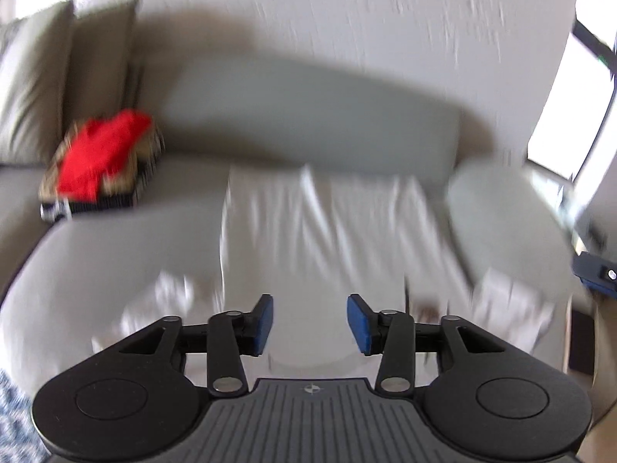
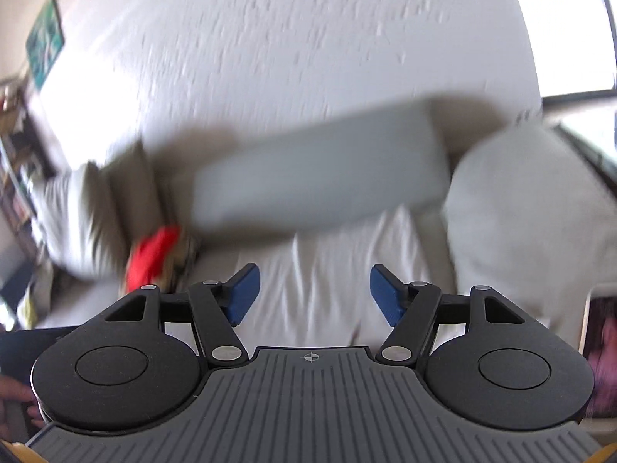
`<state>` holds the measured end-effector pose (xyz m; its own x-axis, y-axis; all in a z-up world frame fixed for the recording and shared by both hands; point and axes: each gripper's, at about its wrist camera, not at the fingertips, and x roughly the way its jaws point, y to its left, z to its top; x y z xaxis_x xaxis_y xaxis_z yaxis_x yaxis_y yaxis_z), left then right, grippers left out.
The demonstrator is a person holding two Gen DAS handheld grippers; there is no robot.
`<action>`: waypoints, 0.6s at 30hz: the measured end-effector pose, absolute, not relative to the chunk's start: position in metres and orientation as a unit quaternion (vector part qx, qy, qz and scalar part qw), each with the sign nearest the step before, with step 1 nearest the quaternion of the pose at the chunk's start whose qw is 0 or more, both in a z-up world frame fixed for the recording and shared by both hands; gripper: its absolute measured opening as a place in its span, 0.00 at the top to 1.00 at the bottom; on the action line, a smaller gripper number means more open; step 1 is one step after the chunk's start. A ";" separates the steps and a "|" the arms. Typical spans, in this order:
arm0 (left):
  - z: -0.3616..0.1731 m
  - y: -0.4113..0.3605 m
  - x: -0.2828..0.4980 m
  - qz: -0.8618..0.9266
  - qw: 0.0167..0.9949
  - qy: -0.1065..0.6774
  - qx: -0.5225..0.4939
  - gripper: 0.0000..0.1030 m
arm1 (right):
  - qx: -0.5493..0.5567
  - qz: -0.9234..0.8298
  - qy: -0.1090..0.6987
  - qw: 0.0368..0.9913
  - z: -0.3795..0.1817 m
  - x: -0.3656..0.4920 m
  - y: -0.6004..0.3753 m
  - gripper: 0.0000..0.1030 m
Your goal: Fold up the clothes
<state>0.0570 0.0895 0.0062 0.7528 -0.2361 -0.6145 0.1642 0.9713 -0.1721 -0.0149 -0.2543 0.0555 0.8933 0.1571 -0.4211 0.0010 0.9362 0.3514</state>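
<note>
A white garment (image 1: 331,223) lies spread flat on the grey sofa seat (image 1: 115,254), blurred by motion; in the right wrist view the same white garment (image 2: 339,270) shows beyond the fingers. My left gripper (image 1: 310,324) hangs above its near edge, open, blue pads apart with nothing between them. My right gripper (image 2: 314,295) is also open and wider, raised over the cloth, holding nothing. A red garment (image 1: 104,150) rests on a folded pile at the sofa's left; the red garment (image 2: 152,254) appears at the left in the right wrist view.
Beige cushions (image 1: 58,73) lean at the sofa's left end, a long grey back cushion (image 1: 308,115) runs behind the garment, and a rounded armrest (image 2: 532,208) stands at the right. A window (image 1: 570,96) is at far right. A person's hand (image 2: 15,401) shows at lower left.
</note>
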 end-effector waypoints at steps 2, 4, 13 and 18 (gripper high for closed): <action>0.019 0.099 0.080 -0.103 0.942 0.310 -0.075 0.56 | 0.178 0.028 0.221 0.959 0.064 0.010 -0.265 0.33; 0.023 0.105 0.114 -0.097 0.943 0.305 -0.091 0.55 | 0.183 0.020 0.227 0.956 0.065 0.040 -0.276 0.31; -0.071 0.133 0.312 -0.069 0.917 0.362 -0.150 0.46 | 0.242 -0.033 0.334 0.911 -0.046 0.234 -0.344 0.42; -0.139 0.152 0.394 -0.011 0.899 0.404 -0.168 0.50 | 0.255 -0.049 0.361 0.896 -0.111 0.312 -0.375 0.56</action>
<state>0.3938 0.1521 -0.1385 0.6736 -0.1554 -0.7226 -0.1159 0.9433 -0.3109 0.3120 -0.3752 -0.1105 0.7345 0.0964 -0.6718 0.2714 0.8656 0.4208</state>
